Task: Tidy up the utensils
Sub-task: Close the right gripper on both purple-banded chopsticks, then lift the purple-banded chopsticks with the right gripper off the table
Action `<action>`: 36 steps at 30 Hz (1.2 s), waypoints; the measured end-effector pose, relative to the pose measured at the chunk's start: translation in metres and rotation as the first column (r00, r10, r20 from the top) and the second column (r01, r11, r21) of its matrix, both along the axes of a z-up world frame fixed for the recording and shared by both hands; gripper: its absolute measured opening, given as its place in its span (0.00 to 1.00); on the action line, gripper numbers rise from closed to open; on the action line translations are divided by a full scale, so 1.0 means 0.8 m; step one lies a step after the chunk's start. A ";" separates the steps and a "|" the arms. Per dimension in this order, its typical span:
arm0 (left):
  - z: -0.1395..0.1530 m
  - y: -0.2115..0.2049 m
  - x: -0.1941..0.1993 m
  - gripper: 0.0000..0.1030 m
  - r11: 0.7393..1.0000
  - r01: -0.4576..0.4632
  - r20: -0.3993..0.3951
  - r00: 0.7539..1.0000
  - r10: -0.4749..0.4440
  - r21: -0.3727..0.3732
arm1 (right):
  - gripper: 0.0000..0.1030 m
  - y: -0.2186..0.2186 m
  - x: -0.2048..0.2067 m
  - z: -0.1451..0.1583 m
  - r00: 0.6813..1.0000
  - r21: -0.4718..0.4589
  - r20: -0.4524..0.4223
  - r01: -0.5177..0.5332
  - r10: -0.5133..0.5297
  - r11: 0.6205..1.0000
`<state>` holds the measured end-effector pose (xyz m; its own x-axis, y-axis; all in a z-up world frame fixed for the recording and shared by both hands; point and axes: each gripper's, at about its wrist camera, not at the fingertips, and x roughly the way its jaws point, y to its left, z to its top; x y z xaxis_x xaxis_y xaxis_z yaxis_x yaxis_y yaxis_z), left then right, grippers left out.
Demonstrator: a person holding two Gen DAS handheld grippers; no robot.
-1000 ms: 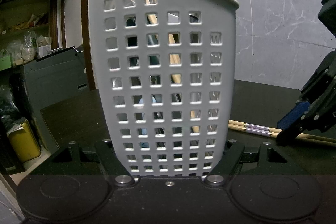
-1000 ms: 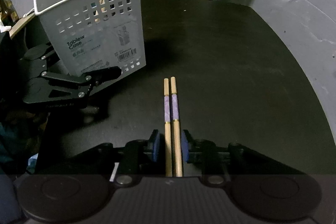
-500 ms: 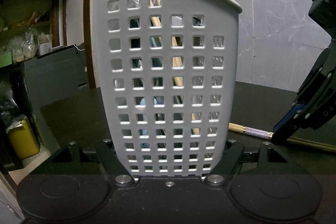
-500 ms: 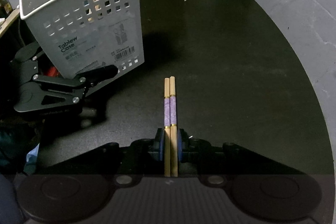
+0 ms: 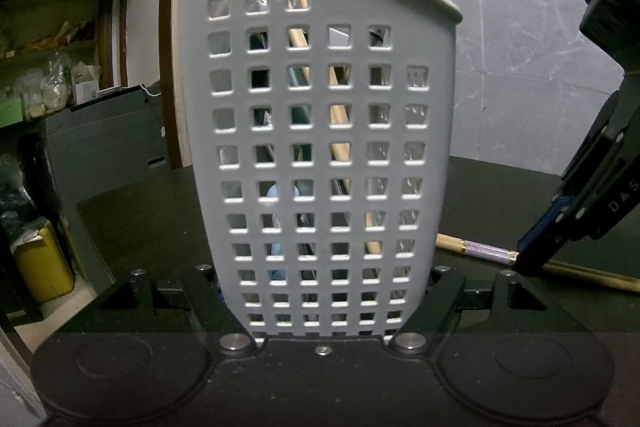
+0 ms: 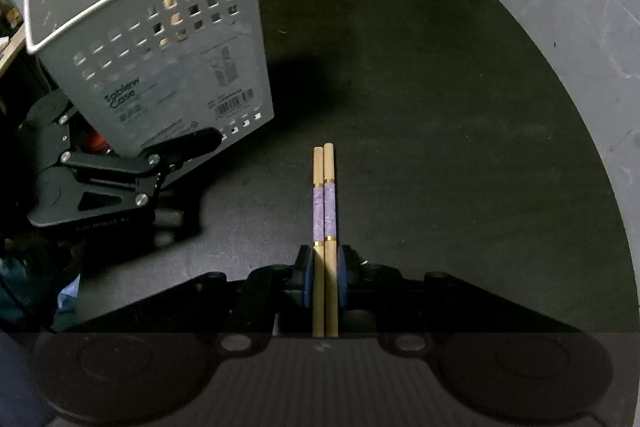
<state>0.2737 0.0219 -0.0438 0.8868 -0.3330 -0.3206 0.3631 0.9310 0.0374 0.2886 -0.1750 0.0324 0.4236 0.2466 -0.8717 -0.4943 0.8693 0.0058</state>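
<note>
Two chopsticks (image 6: pixel 325 211) clamped between right fingers (image 6: pixel 307 279); left fingers (image 5: pixel 208 303) apparently gripping basket (image 5: pixel 320 147).

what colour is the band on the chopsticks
Pale purple with thin gold rings on the chopsticks, clearest in the right wrist view.

basket (image 6: pixel 160 67): "Tablew Case", barcode label, small print unreadable | right gripper (image 5: pixel 524 259) body: "DAS", cut off
</note>
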 end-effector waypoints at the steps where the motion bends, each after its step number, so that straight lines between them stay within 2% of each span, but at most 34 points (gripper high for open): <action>1: 0.000 0.000 0.000 0.73 1.000 0.001 0.001 1.000 -0.001 -0.001 | 0.12 0.000 0.001 -0.002 1.000 0.007 0.001 0.007 -0.007 1.000; 3: -0.002 0.001 0.000 0.73 1.000 0.002 0.001 1.000 -0.002 0.001 | 0.12 -0.004 -0.001 -0.001 1.000 0.021 0.011 0.000 0.000 1.000; 8: -0.002 0.001 0.001 0.73 1.000 0.001 0.001 1.000 -0.001 0.005 | 0.12 -0.026 -0.005 -0.008 0.998 0.157 0.031 0.042 -0.048 0.987; 19: -0.002 0.000 0.002 0.73 1.000 0.001 0.000 1.000 -0.001 0.002 | 0.12 -0.033 -0.008 -0.010 0.998 0.205 0.024 0.046 -0.052 0.978; 29: -0.002 0.000 0.002 0.73 1.000 0.001 0.000 1.000 -0.001 0.003 | 0.15 -0.015 -0.009 -0.005 0.998 0.085 0.058 -0.019 0.014 0.996; 30: -0.002 0.000 0.001 0.73 1.000 0.001 0.000 1.000 -0.001 0.003 | 0.16 -0.013 -0.008 -0.004 0.998 0.074 0.055 -0.025 0.021 0.997; 32: -0.002 0.000 0.002 0.73 1.000 -0.001 -0.002 1.000 0.001 0.004 | 0.28 -0.008 -0.006 -0.002 0.998 0.055 0.038 -0.048 0.046 0.997; 33: -0.002 0.000 0.002 0.73 1.000 -0.001 -0.002 1.000 0.001 0.003 | 0.30 -0.004 -0.004 -0.001 0.998 0.041 0.032 -0.058 0.057 0.997; 34: -0.002 0.000 0.002 0.73 1.000 -0.002 -0.001 1.000 0.002 -0.003 | 0.28 0.001 -0.004 -0.001 0.997 0.020 0.039 -0.067 0.066 0.998; 35: -0.002 0.000 0.002 0.73 1.000 -0.003 -0.001 1.000 0.003 -0.009 | 0.23 0.005 0.000 -0.001 0.997 0.013 0.035 -0.064 0.063 0.998; 36: -0.003 0.001 0.002 0.73 1.000 -0.004 0.000 1.000 0.004 -0.010 | 0.13 0.007 0.004 0.000 0.998 0.007 0.029 -0.056 0.056 0.998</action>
<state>0.2754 0.0227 -0.0461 0.8880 -0.3331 -0.3171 0.3598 0.9326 0.0281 0.2917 -0.1693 0.0328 0.4334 0.2772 -0.8575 -0.5423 0.8402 -0.0024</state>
